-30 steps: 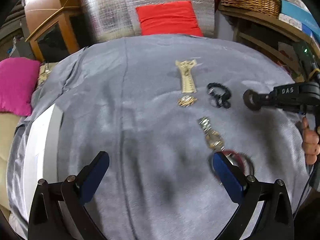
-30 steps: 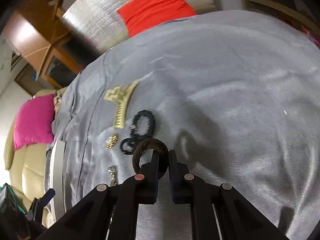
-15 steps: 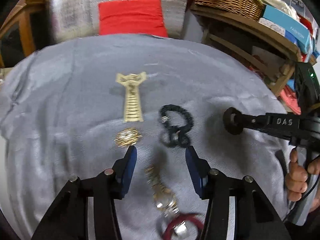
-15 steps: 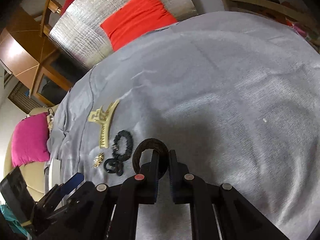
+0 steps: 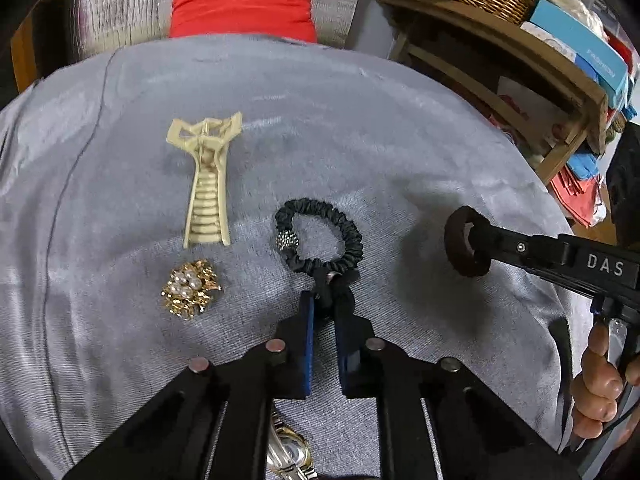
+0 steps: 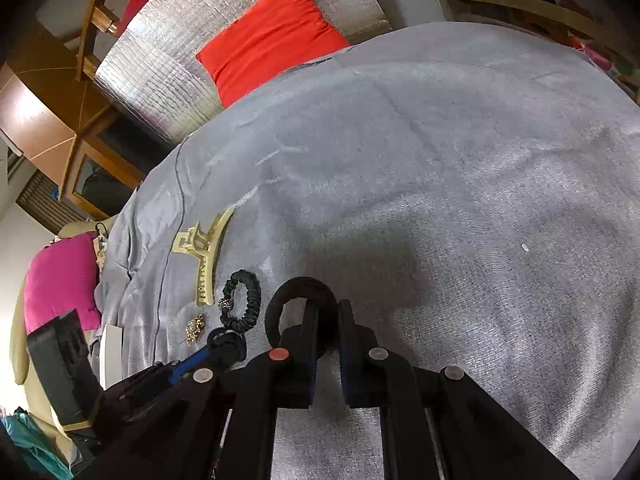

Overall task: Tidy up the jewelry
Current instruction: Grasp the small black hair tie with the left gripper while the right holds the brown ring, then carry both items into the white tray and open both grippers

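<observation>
While right fingers (image 6: 328, 328) pinch a ring (image 6: 300, 312), left fingers (image 5: 325, 312) clamp the scrunchie's (image 5: 320, 236) knot; it's soft, floppy, light.

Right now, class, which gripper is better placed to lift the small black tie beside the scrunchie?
Left. The left gripper is already closed on the small tie, while the right gripper is occupied holding a black ring.

The right gripper (image 6: 328, 332) pinches a dark hair tie (image 6: 298, 294) above grey cloth (image 6: 460, 184).

Hair claw (image 5: 206, 184) behind brooch (image 5: 190, 288), scrunchie (image 5: 320, 236) right of both, on cloth (image 5: 400, 152)
</observation>
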